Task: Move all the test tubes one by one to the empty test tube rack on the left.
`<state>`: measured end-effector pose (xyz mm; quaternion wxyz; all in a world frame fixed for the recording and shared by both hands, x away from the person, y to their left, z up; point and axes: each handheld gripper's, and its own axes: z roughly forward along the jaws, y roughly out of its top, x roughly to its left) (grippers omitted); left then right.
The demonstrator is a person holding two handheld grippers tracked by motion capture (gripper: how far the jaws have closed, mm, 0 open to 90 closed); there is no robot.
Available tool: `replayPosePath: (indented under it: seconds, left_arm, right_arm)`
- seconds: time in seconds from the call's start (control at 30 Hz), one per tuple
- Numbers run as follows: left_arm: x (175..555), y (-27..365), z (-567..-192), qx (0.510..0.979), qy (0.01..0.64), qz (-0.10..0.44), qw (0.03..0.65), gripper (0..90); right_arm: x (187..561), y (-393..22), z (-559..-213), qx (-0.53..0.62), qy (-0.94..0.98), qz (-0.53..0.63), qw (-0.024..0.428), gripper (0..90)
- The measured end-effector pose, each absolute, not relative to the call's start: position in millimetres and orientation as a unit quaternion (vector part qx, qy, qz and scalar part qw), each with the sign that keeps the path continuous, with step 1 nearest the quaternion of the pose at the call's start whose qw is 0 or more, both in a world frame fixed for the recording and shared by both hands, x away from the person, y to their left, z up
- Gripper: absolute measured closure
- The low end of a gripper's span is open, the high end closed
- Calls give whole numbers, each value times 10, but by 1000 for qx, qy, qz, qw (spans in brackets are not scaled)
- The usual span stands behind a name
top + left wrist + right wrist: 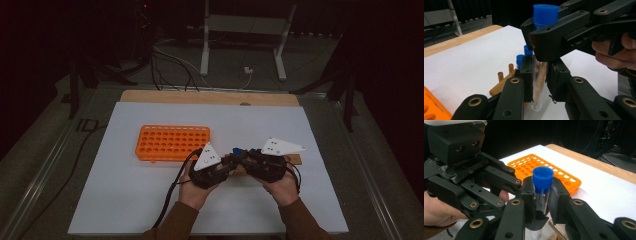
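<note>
I have both grippers clamped on one blue-capped tube (541,187), left gripper (539,82) low on the glass, right gripper (541,202) under the cap, above the surface at 3 o'clock of the orange rack (172,142) (handover step, I judge), so next the right jaws must let go.

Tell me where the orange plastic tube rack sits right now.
In the high view, the orange plastic tube rack lies left of centre on the white mat, just beyond the left tool.
</note>
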<state>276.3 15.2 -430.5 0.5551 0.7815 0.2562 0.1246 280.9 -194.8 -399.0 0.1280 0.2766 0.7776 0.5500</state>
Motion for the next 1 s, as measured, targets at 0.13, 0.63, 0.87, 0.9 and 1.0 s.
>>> replayPosePath:
  seconds: [0.13, 0.63, 0.87, 0.9, 1.0]
  left_arm:
    - [2786, 185, -4305, 782, 263, 130, 550, 767]
    - [2917, 444, -4303, 767, 292, 160, 549, 768]
    - [3006, 562, -4324, 759, 298, 174, 552, 767]
    - [3024, 578, -4331, 758, 299, 175, 552, 767]
    - [3069, 623, -4352, 758, 302, 183, 549, 767]
  right_arm:
    - [2822, -1992, -3990, 279, 773, 557, 123, 517]
    - [2828, -2218, -4078, 324, 770, 517, 189, 29]
    - [2810, -2359, -4117, 322, 764, 521, 201, 2]
    - [2809, -2380, -4120, 322, 763, 522, 203, 2]
    - [2806, -2449, -4133, 326, 760, 523, 207, 2]
